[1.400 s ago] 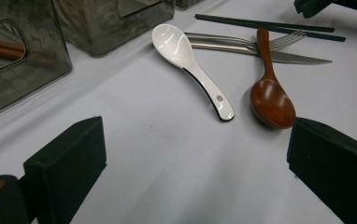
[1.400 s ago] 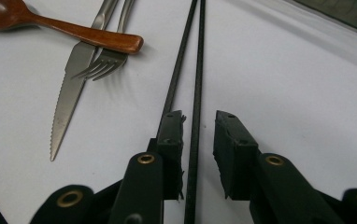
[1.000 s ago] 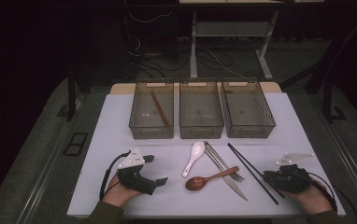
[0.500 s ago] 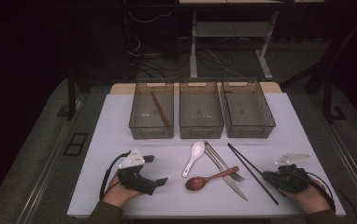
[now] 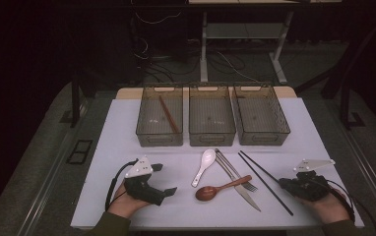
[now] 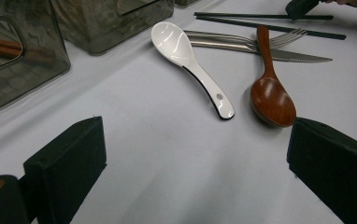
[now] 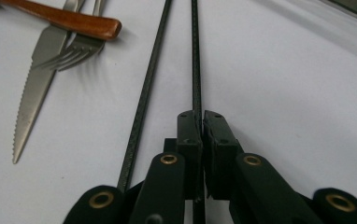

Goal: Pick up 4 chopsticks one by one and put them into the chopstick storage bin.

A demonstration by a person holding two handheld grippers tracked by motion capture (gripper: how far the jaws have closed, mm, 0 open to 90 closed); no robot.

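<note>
My right gripper [image 5: 283, 183] [image 7: 202, 119] rests at the table's front right, shut on the near end of one black chopstick [image 7: 196, 56]. The second black chopstick [image 7: 151, 79] lies loose just left of it. In the high view the pair of chopsticks [image 5: 262, 179] runs diagonally toward that gripper. My left gripper [image 5: 165, 178] [image 6: 195, 158] sits at the front left, open, with bare table between its jaws. Ahead of it lie a white ceramic spoon [image 5: 203, 166] [image 6: 186, 56] and a brown wooden spoon [image 5: 218, 189] [image 6: 272, 93].
A steel fork [image 5: 234, 171] [image 7: 78, 56] and a serrated knife [image 5: 246, 195] [image 7: 32, 93] lie crossed under the wooden spoon's handle. Three clear bins stand in a row at the back: the left bin [image 5: 159, 141] holds brown chopsticks [image 5: 168, 115]; the middle bin [image 5: 211, 142] and right bin [image 5: 265, 141] look bare.
The right gripper's jaws have closed together on the black chopstick. Both hands have stayed where they were, and the cutlery has not moved.
</note>
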